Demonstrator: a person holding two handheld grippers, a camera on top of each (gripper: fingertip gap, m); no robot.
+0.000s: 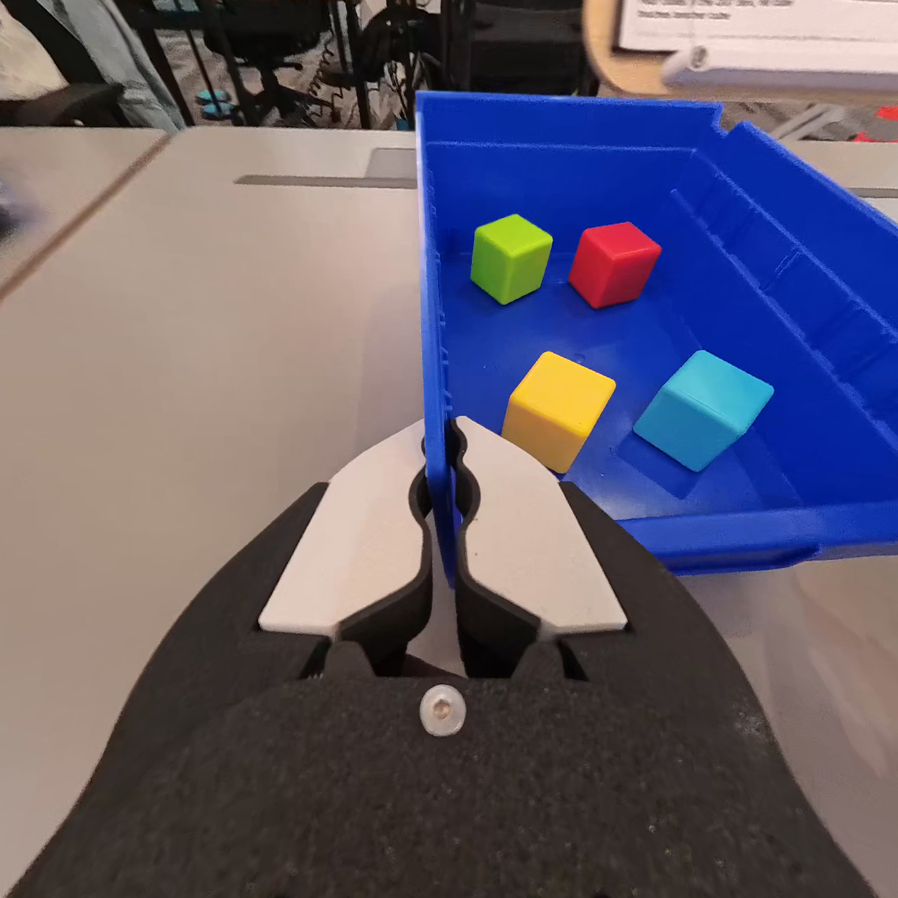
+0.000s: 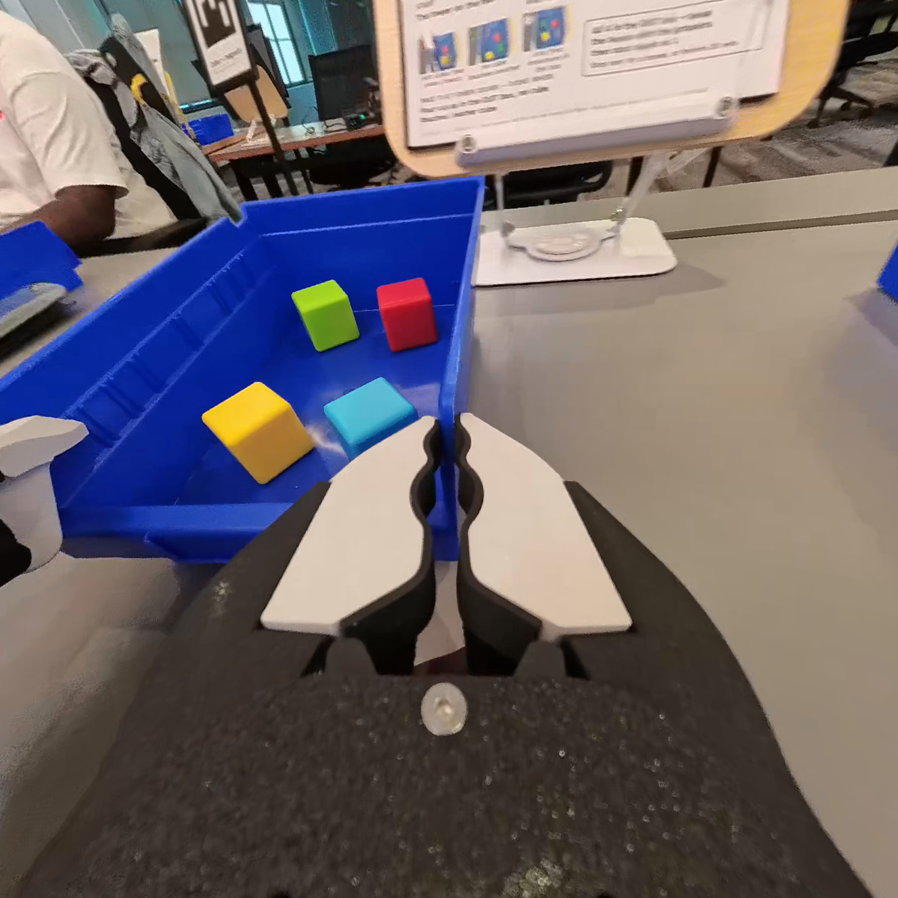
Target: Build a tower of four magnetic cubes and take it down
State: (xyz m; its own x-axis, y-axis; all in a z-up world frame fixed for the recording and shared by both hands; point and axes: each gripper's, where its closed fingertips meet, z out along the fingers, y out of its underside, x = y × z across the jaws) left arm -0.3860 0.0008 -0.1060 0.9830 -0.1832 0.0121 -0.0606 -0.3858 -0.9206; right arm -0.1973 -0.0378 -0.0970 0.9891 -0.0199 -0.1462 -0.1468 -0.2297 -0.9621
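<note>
A blue plastic bin (image 1: 802, 301) (image 2: 146, 359) stands on the grey table and holds a green cube (image 1: 510, 257) (image 2: 324, 313), a red cube (image 1: 613, 264) (image 2: 407, 313), a yellow cube (image 1: 556, 410) (image 2: 257, 430) and a light blue cube (image 1: 702, 409) (image 2: 369, 413), all apart on its floor. My left gripper (image 1: 441, 427) is shut on the bin's left wall. My right gripper (image 2: 447, 425) is shut on the bin's right wall. The left gripper's fingertip (image 2: 39, 437) also shows in the right wrist view at the left edge.
A clipboard stand (image 2: 573, 252) with a printed sheet stands behind the bin on the right. A person in a white shirt (image 2: 48, 136) sits at the back left. Another blue bin (image 2: 34, 257) shows at the far left. A table seam (image 1: 82, 218) runs at the left.
</note>
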